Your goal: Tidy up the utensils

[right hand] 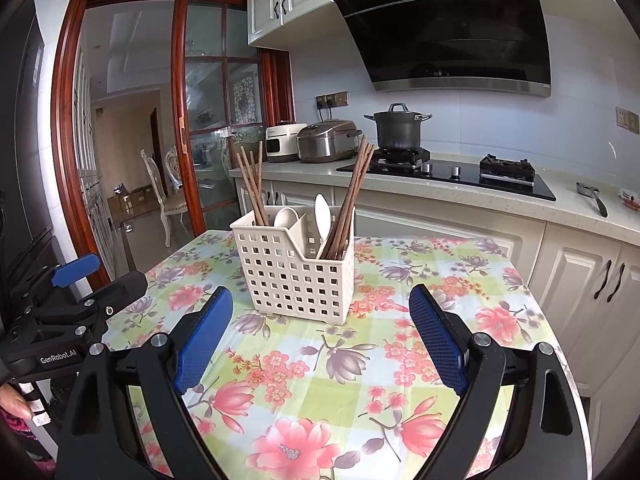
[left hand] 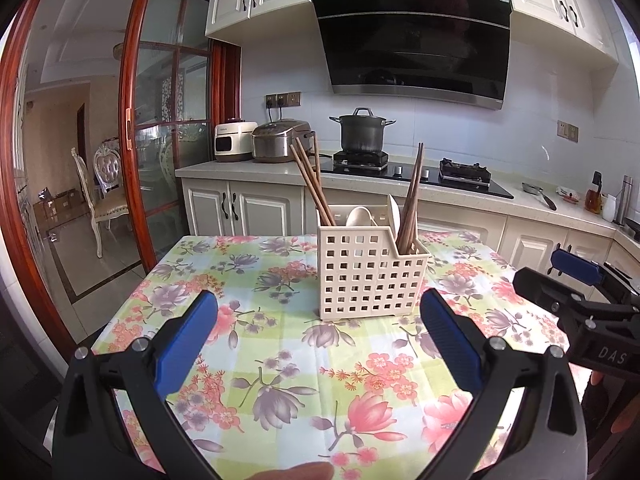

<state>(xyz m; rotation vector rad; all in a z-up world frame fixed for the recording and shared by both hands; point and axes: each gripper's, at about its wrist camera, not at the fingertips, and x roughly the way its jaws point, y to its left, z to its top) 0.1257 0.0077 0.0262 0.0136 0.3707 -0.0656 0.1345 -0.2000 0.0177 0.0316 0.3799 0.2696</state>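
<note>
A cream perforated utensil holder (left hand: 370,272) stands on the floral tablecloth (left hand: 280,344), also in the right wrist view (right hand: 296,272). It holds brown wooden chopsticks (left hand: 314,188) (right hand: 252,188) in its left compartment, more chopsticks (left hand: 412,200) (right hand: 352,196) in its right one, and white spoons (left hand: 358,216) (right hand: 322,216). My left gripper (left hand: 319,312) is open and empty, a short way in front of the holder. My right gripper (right hand: 322,306) is open and empty, also just in front of it. Each gripper shows at the other view's edge.
Behind the table runs a kitchen counter (left hand: 256,166) with two cookers (left hand: 280,140), a pot (left hand: 362,130) on the gas hob and a ladle (right hand: 592,196). White cabinets stand below. A sliding glass door (left hand: 168,120) and dining chairs (left hand: 100,184) are to the left.
</note>
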